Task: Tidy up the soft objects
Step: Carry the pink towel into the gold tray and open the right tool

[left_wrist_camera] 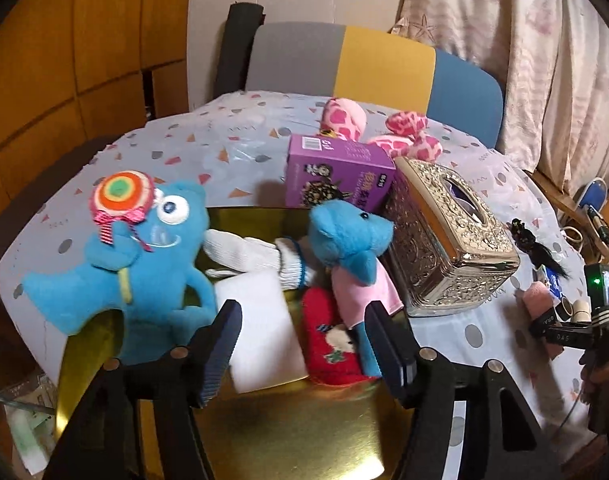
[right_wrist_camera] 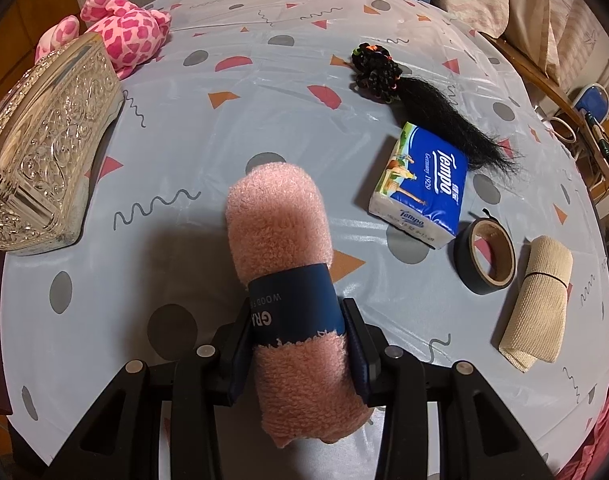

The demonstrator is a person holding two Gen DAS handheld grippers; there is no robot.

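Right gripper (right_wrist_camera: 300,354) fingers are squeezing the rolled pink towel (right_wrist_camera: 282,240) just over the table (right_wrist_camera: 224,128); left gripper (left_wrist_camera: 304,344) is hanging open and empty over the gold box (left_wrist_camera: 288,412) of plushies; guessing towel is going in there next, needs carrying over.

Left gripper (left_wrist_camera: 304,344) agape (right gripper (right_wrist_camera: 300,356) clamped)

We see warm, rather dim indoor light, seemingly from overhead. The gold tray (left_wrist_camera: 288,412) glares in a hot patch; the embossed tissue box (right_wrist_camera: 44,152) glints. A soft shadow falls on the table (right_wrist_camera: 264,44) left of the rolled towel (right_wrist_camera: 282,248). Fisheye bending curves the edges, corners go black, and the left view is slightly soft.
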